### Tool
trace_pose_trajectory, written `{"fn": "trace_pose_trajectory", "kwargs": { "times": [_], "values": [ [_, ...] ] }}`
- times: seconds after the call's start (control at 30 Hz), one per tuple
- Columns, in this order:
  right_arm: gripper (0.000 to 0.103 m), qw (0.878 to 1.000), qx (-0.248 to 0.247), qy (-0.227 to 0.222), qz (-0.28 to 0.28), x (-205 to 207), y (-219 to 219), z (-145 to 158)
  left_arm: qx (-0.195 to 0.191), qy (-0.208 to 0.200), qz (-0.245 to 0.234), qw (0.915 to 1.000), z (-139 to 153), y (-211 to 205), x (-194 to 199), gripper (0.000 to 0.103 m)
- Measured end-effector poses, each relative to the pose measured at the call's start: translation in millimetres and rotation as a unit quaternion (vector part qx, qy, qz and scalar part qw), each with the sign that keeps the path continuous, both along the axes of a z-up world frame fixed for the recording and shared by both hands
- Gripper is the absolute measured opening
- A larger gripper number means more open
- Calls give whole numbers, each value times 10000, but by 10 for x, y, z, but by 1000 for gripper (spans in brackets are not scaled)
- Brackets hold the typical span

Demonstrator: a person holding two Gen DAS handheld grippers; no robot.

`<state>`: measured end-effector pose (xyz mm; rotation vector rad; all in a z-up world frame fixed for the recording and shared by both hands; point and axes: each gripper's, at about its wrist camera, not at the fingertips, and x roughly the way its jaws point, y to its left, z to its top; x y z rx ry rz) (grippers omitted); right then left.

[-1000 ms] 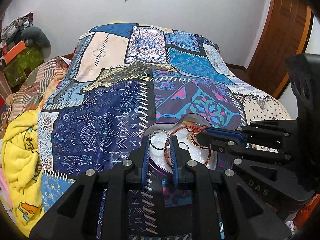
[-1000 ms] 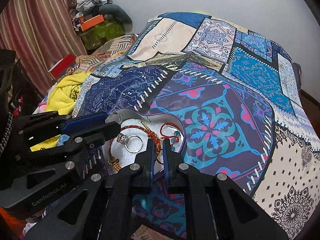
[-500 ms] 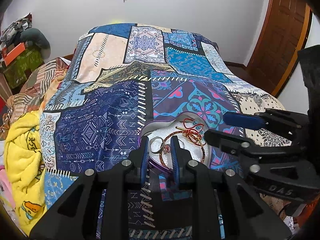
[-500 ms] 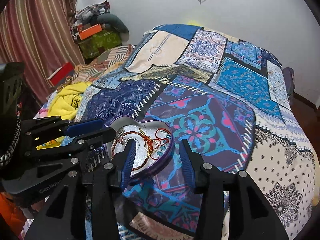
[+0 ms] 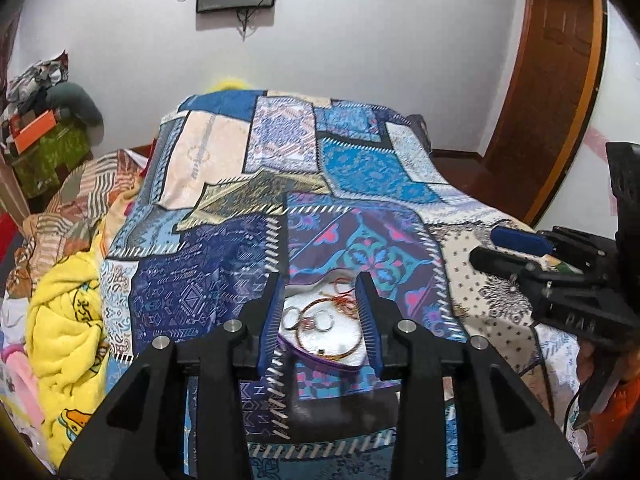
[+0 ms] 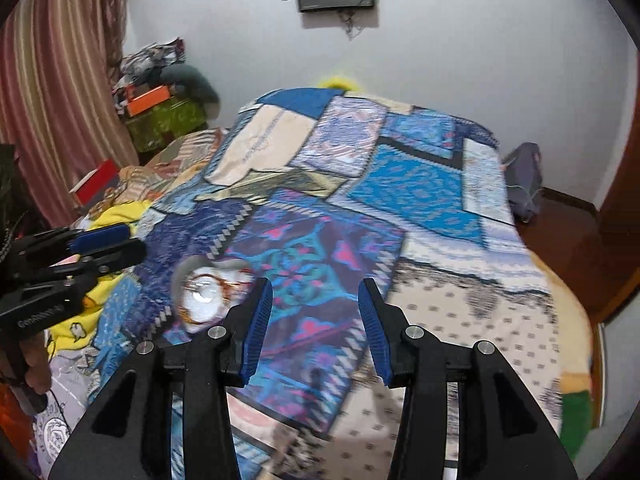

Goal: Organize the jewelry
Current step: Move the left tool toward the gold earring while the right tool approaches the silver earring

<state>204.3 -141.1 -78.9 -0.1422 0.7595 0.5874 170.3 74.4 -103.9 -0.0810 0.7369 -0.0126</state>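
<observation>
Jewelry tray (image 5: 343, 347), heart-shaped with a purple rim, lay on the patchwork bedspread (image 5: 224, 280) and held silver rings (image 5: 292, 317), a thin bangle (image 5: 320, 332) and a red cord (image 5: 344, 300). Left gripper (image 5: 320, 320) had its fingers spread wide and empty, framing the tray from above; half a second earlier they stood much closer together. Right gripper (image 6: 310, 320) was likewise wide open and held nothing, and had drawn back to the tray's right, over the bedspread, whereas a second earlier its fingers were nearly closed at the cord. In the right wrist view the blurred tray (image 6: 208, 292) lay left of the fingers. Lettering on the grippers' sides was only partly legible: "DAS" on the right, possibly "GenRobot.AI" on the left. Yellow blanket (image 5: 64, 320) lay at the bed's left edge.
</observation>
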Motion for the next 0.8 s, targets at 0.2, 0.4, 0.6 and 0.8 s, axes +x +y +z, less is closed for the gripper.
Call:
{"fn": "trace_pose_trajectory", "kwargs": {
  "times": [0.2, 0.4, 0.6, 0.8],
  "values": [
    [41, 9989, -244, 182, -355, 49, -385, -150, -27, 68, -243, 9997, -27, -224, -13, 37],
    [41, 9965, -429, 550, -454, 17, -598, -407, -194, 416, -567, 9973, -248, -491, 58, 37],
    [41, 9930, -497, 1058, -169, -24, -567, -752, -236, 759, -872, 9930, -535, -802, 136, 37],
    [37, 9890, -736, 1282, 20, -14, -490, -1014, -201, 1071, -1106, 9879, -788, -1002, 157, 37]
  ]
}}
